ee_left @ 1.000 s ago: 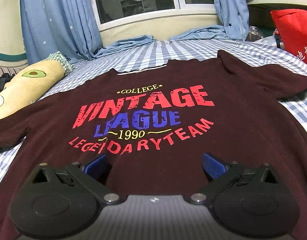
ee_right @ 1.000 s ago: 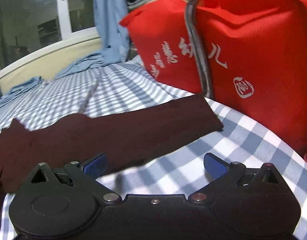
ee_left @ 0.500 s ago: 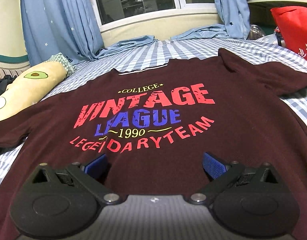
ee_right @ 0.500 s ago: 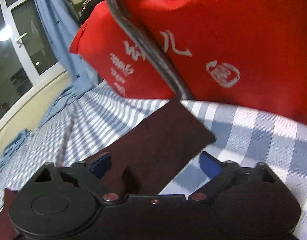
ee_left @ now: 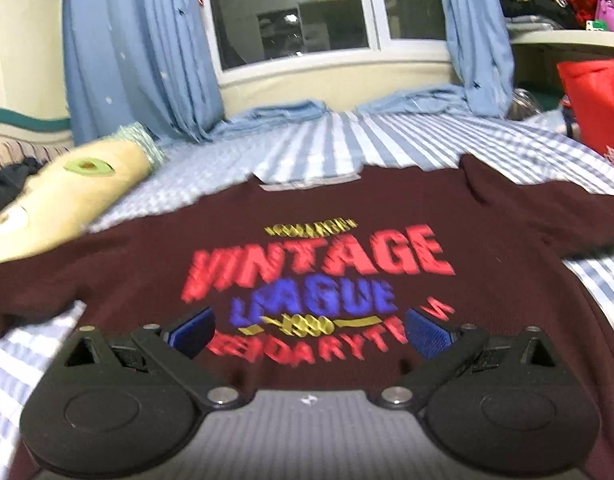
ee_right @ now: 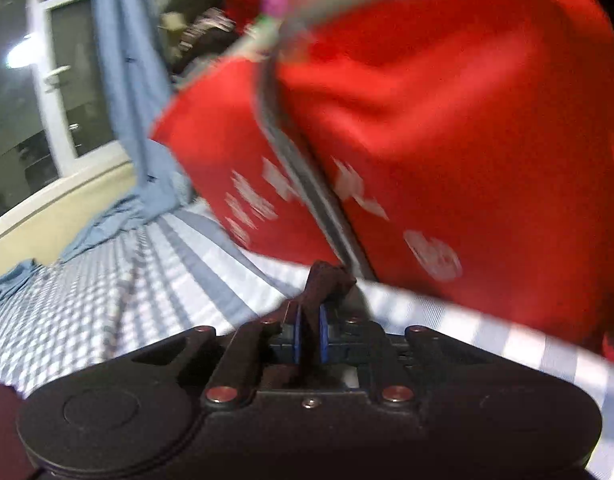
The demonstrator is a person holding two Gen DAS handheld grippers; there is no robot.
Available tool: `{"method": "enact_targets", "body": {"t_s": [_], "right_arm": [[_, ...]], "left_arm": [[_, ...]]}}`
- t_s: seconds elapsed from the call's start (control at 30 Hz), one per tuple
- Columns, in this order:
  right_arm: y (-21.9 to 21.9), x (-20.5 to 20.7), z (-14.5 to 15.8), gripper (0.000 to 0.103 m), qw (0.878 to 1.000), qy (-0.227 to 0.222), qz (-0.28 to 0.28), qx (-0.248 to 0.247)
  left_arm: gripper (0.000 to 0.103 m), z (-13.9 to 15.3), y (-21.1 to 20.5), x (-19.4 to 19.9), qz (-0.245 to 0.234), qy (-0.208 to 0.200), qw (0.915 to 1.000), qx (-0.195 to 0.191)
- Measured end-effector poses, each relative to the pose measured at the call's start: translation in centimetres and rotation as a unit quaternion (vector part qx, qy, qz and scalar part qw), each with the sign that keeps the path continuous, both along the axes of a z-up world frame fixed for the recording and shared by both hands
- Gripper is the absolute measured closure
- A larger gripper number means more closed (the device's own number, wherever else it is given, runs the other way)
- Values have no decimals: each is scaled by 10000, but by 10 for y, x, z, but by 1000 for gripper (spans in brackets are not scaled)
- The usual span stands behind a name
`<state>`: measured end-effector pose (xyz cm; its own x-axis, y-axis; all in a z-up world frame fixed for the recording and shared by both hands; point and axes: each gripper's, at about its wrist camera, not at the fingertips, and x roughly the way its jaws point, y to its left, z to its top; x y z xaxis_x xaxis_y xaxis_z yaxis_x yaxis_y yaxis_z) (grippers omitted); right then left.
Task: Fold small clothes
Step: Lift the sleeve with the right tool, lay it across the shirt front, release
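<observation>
A dark maroon T-shirt (ee_left: 347, 208) with red, blue and yellow lettering lies spread, front up, on the blue-and-white striped bed. My left gripper (ee_left: 307, 330) hovers over the shirt's lower chest with its blue pads wide apart and nothing between them. In the right wrist view my right gripper (ee_right: 310, 334) is shut, its blue pads pinching the bunched end of the shirt's sleeve (ee_right: 325, 280), which sticks up out of the jaws close to the red bag.
A large red fabric bag (ee_right: 447, 128) with a grey metal frame stands right behind the pinched sleeve. A long avocado-print pillow (ee_left: 71, 192) lies left of the shirt. Blue curtains (ee_left: 135, 52) and a window (ee_left: 291, 8) close the far side of the bed (ee_left: 387, 140).
My right gripper closed on the end of the sleeve and lifted it off the sheet. My left gripper rose a little, still open, and the lettering now sits lower in its view.
</observation>
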<state>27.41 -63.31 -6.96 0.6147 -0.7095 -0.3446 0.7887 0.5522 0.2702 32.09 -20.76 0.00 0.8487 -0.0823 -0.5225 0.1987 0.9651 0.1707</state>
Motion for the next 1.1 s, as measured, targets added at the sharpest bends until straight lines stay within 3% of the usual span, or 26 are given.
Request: {"method": "enact_targets", "body": {"t_s": [0.13, 0.27, 0.43, 0.53, 0.77, 0.93, 1.1], "right_arm": [[38, 15, 43, 95, 9958, -14, 445, -803], [85, 34, 83, 95, 9824, -31, 982, -1587], [162, 67, 118, 95, 9527, 121, 1668, -2538], [218, 90, 123, 95, 9231, 247, 2201, -3144], [351, 140, 97, 95, 8485, 621, 3244, -4134], [427, 163, 42, 95, 7972, 1219, 4096, -4266], [463, 169, -9, 95, 7543, 1818, 4569, -4350]], "left_arm": [[1, 12, 16, 1, 174, -192, 9997, 38], [0, 18, 36, 2, 329, -230, 9992, -86], [1, 23, 60, 5, 530, -317, 9980, -169], [1, 26, 77, 7, 683, -354, 9967, -273], [1, 26, 116, 16, 1128, -352, 9922, -389], [1, 20, 141, 20, 1399, -265, 9888, -457], [1, 13, 156, 24, 1537, -185, 9869, -455]]}}
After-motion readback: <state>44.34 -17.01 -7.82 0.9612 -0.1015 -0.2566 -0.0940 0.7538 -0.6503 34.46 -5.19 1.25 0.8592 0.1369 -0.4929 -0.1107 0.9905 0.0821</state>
